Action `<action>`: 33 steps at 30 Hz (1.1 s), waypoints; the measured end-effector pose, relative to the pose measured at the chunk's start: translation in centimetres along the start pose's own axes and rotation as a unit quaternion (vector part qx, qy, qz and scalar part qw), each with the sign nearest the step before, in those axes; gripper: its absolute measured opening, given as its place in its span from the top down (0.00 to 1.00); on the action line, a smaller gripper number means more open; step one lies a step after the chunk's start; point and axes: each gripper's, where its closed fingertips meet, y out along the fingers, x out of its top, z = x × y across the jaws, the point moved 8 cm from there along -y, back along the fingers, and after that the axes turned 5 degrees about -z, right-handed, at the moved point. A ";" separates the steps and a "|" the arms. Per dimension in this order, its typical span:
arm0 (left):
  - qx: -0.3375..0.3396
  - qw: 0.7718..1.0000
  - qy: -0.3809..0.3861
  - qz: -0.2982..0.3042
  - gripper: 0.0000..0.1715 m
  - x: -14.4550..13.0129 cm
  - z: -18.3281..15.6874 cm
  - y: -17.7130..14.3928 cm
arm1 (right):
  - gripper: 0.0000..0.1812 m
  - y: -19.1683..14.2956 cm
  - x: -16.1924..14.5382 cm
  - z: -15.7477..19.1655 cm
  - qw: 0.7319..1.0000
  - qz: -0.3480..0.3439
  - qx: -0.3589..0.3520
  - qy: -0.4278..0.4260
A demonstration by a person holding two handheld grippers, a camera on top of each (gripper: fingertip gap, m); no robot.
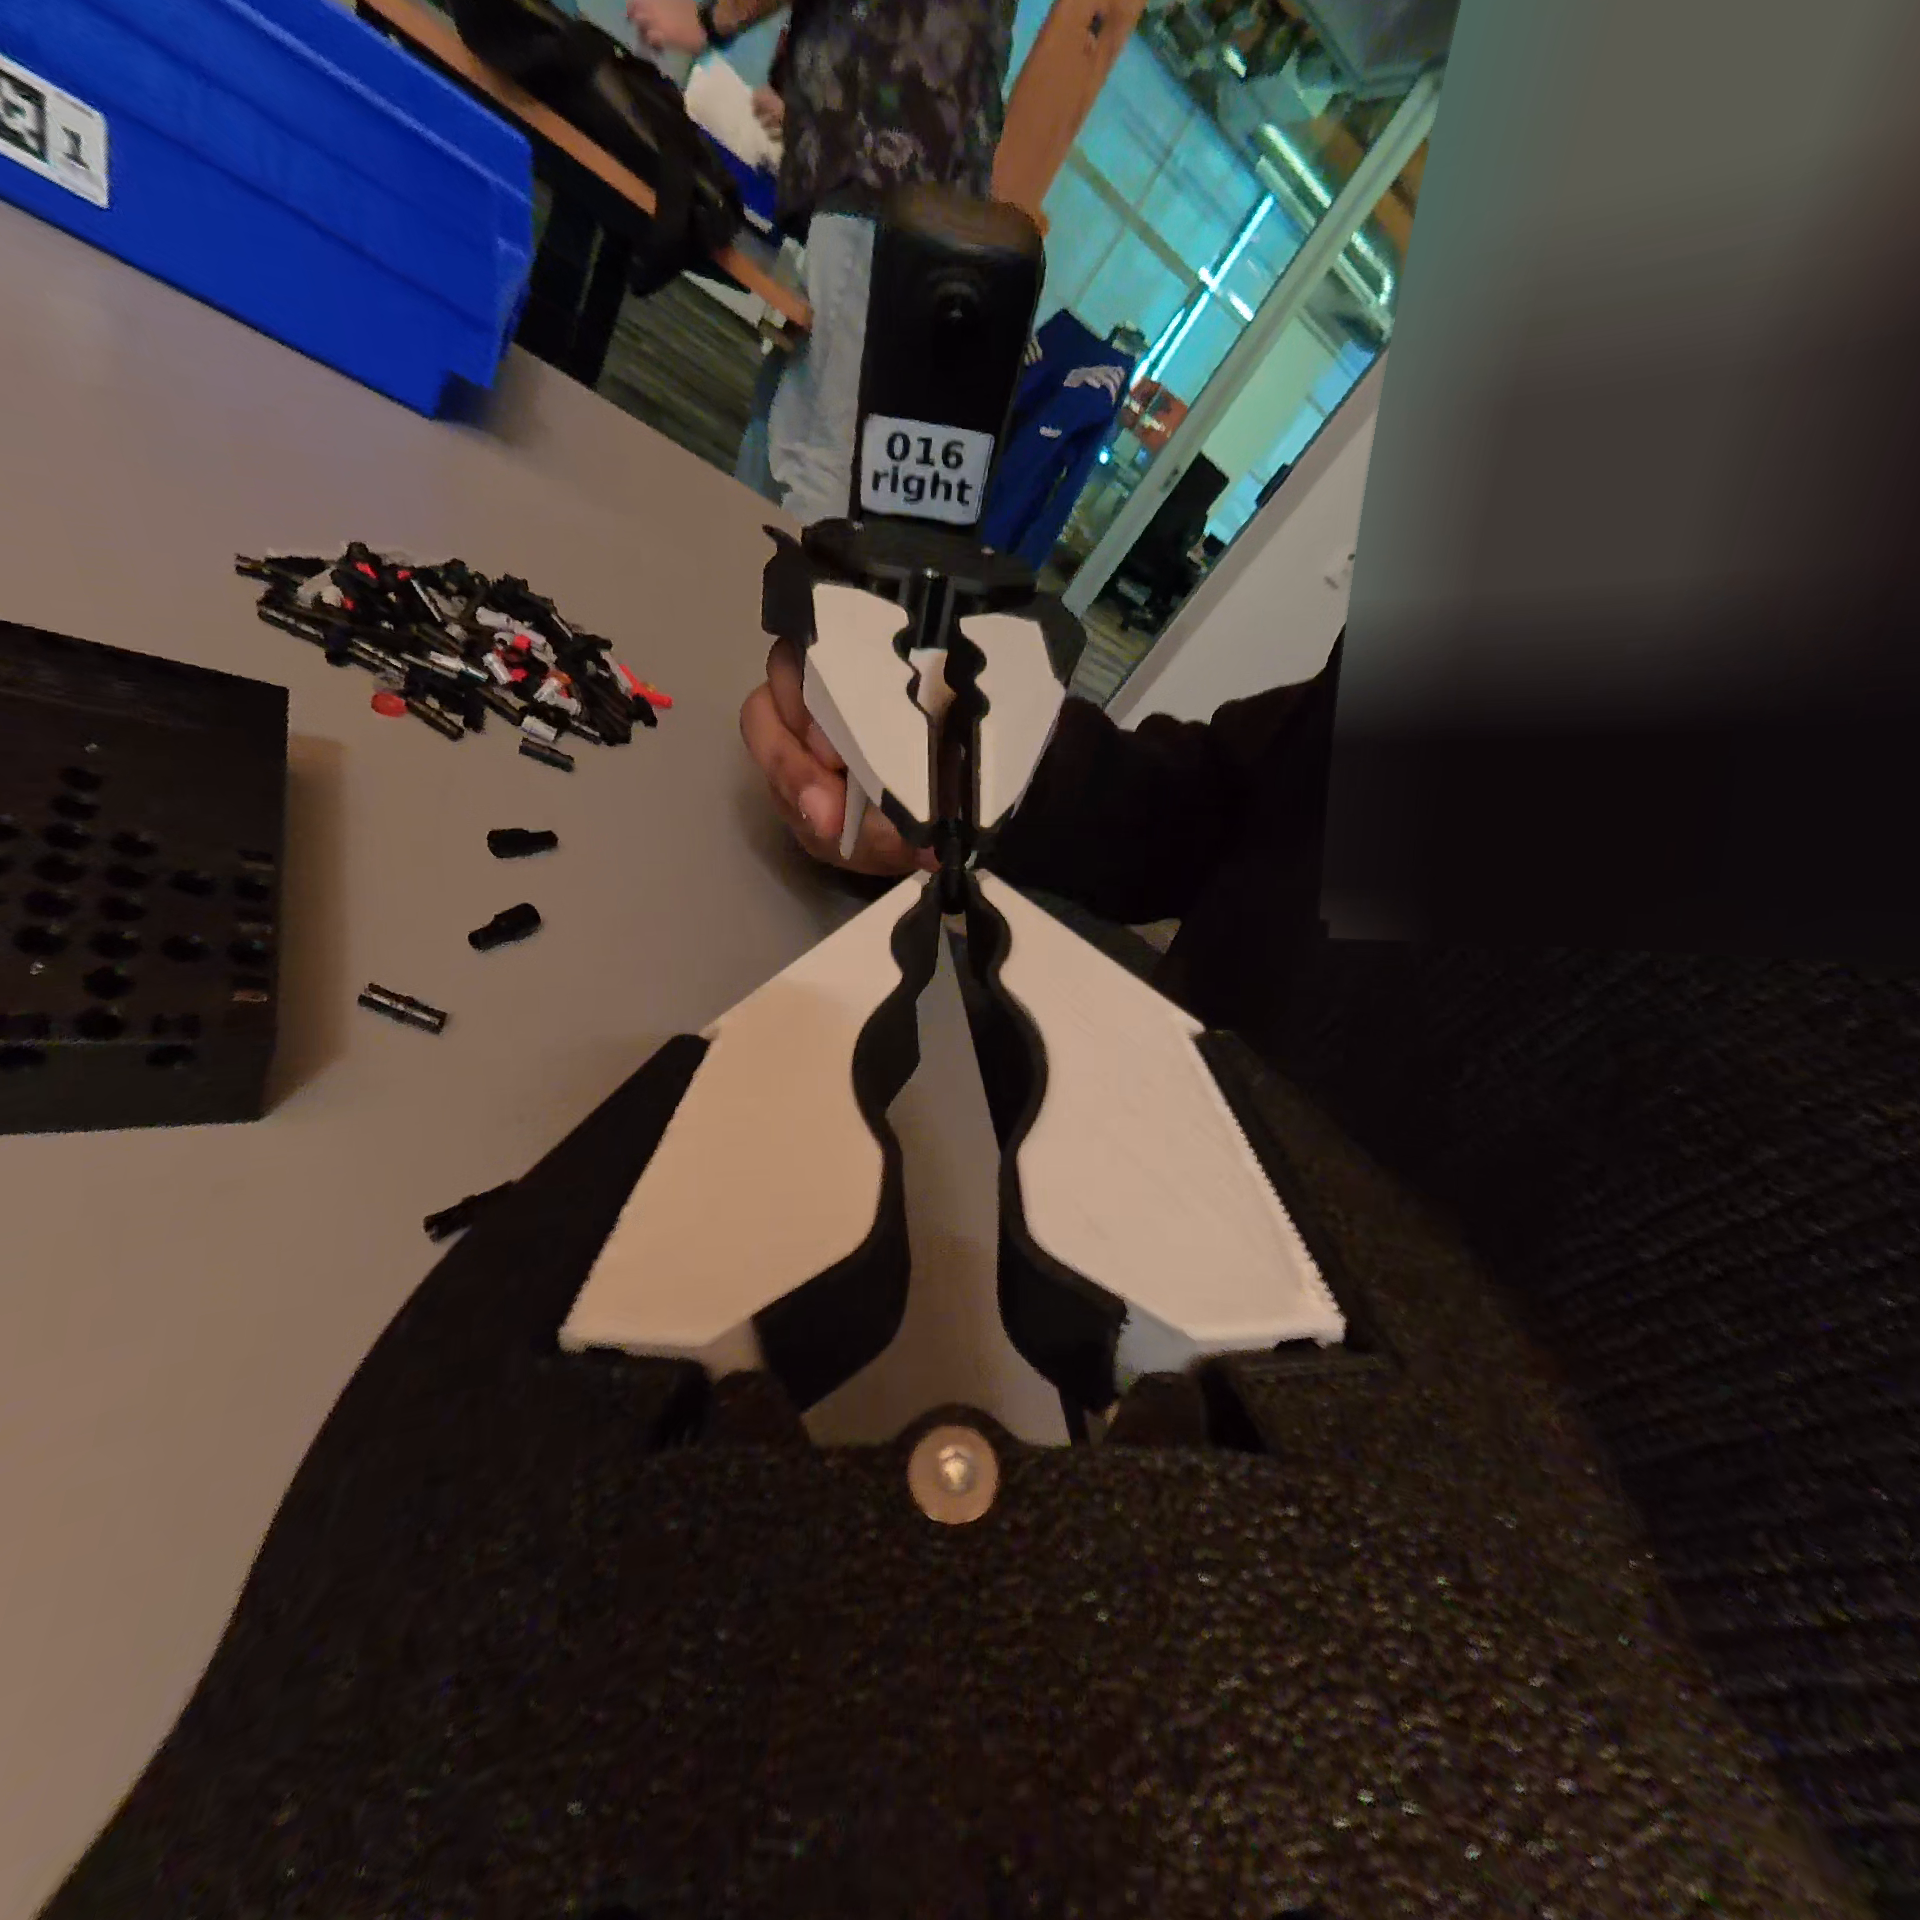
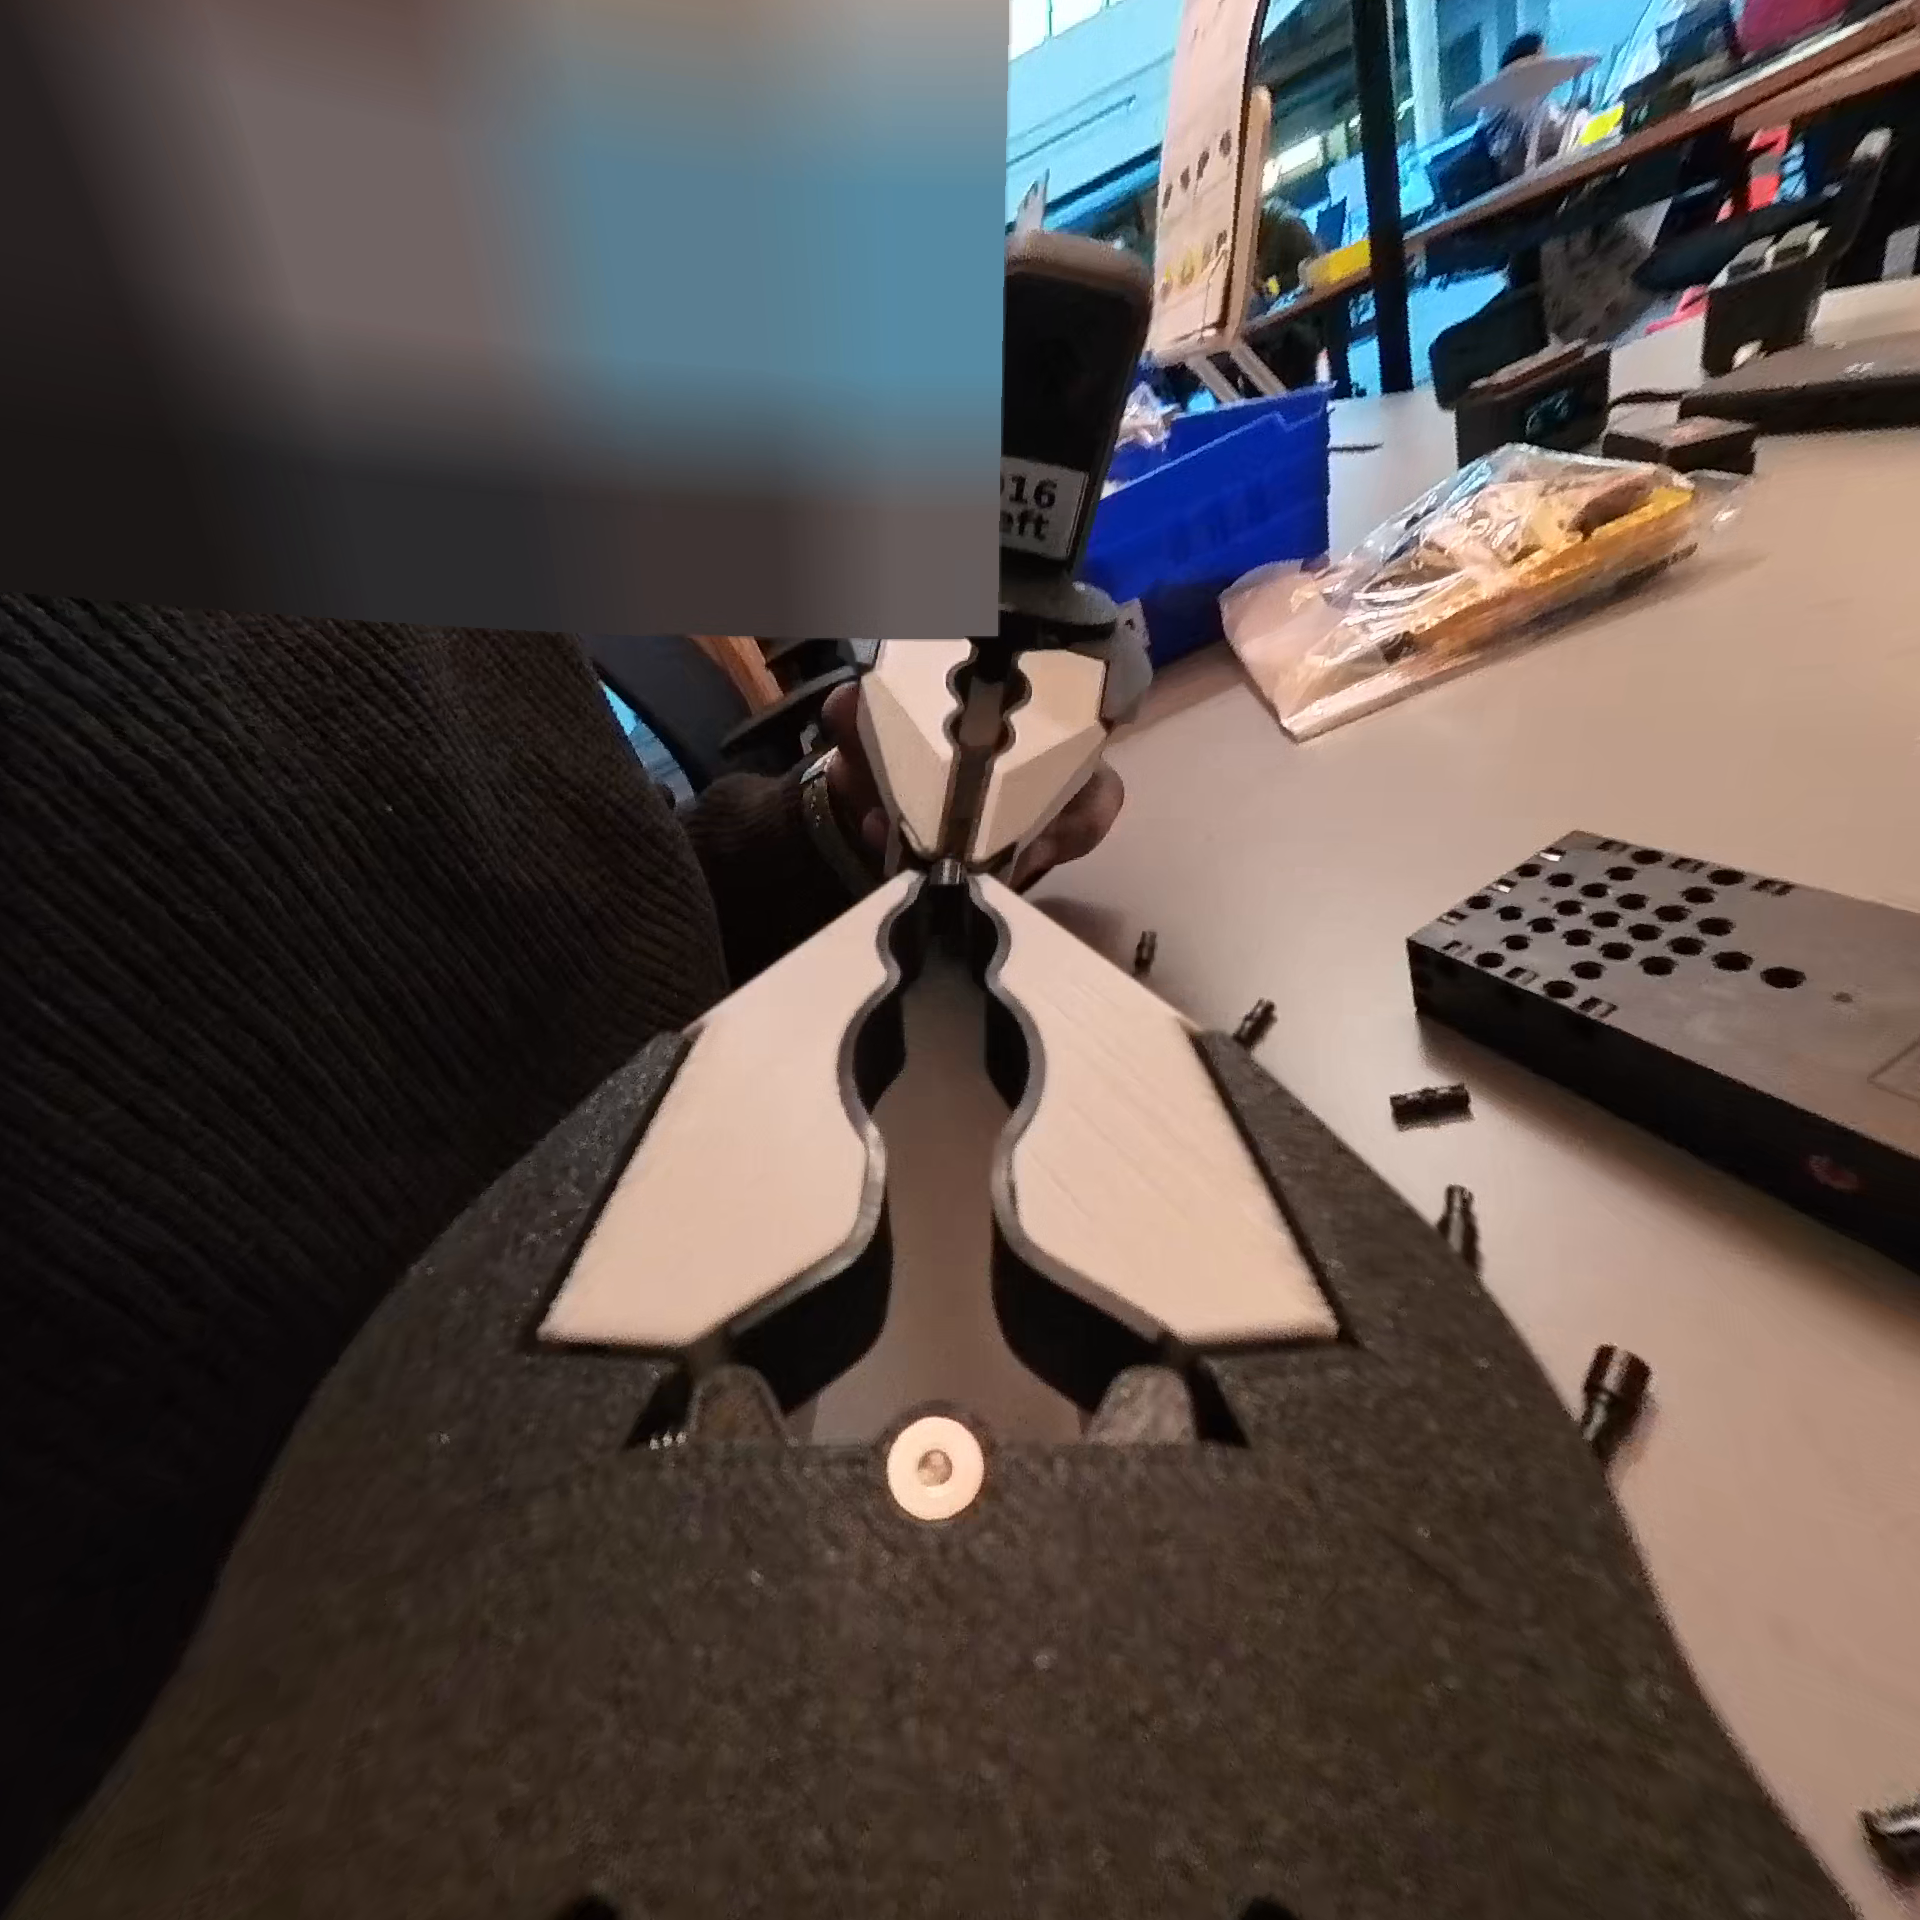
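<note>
Left wrist view: your left tongs [image 1: 951,894] and right tongs [image 1: 951,831] meet tip to tip, both pinching one small black pin [image 2: 945,871]; blue bin [image 2: 1216,488], contents unclear; holed black block [image 1: 125,883] on surface [image 1: 623,883].

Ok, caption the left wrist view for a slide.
Left gripper and right gripper meet tip to tip, pinching a small black part.

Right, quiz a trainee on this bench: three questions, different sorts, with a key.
1. True or false: the left tongs and right tongs meet tip to tip on a small black part.
2. The bin is: A red, B blue, C green.
3. Fill in: the pile of small parts lies loose on the ____.
Key: 1 true; 2 B; 3 table.
</note>
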 end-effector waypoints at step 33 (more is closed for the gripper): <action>0.023 0.998 0.014 0.054 0.98 -1.0 0.2 0.7 | 0.97 -0.4 -0.9 -0.4 0.997 0.074 0.014 0.018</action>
